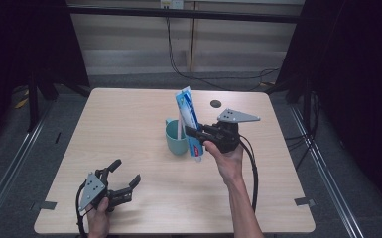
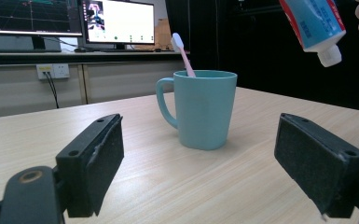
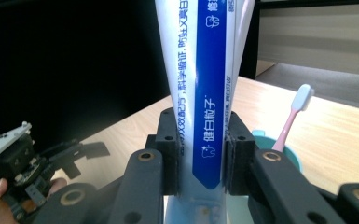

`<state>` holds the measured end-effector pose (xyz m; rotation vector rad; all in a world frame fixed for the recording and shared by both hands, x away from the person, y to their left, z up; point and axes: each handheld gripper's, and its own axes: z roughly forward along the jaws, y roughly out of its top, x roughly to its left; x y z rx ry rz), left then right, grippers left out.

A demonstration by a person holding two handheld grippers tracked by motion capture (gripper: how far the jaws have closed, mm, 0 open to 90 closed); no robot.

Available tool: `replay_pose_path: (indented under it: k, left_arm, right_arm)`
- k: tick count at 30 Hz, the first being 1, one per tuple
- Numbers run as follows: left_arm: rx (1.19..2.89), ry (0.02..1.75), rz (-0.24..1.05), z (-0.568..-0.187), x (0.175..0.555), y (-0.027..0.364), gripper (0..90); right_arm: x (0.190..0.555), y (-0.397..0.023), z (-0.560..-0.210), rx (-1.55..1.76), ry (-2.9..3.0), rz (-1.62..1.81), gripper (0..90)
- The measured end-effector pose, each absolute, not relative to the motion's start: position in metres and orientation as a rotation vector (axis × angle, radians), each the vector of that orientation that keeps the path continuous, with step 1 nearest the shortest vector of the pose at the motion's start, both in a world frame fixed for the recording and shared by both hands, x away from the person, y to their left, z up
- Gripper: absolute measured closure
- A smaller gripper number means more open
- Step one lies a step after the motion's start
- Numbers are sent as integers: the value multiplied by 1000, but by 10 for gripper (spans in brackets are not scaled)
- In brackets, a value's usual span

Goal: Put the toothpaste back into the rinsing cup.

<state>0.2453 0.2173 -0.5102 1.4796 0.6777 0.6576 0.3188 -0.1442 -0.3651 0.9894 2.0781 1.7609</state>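
Right hand-held gripper point(image 3: 200, 161) is clamping the toothpaste tube point(image 1: 189, 121) mid-body, cap down; it looks light and squashy, so the grip should be staying gentle. Left hand-held gripper point(image 1: 124, 181) is sitting wide open, empty.

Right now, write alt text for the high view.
The right hand-held gripper holds a toothpaste tube cap-down beside a teal mug containing a toothbrush on a wooden table. The left hand-held gripper rests open near the front edge.
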Motion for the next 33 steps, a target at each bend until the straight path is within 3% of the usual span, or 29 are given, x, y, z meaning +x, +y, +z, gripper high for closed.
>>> replay_pose_path:
  k: [33]
  left_arm:
    - [1478, 677, 655, -510, 245, 217, 157]
  right_arm:
    - [346, -143, -351, 971, 1912, 1841, 722]
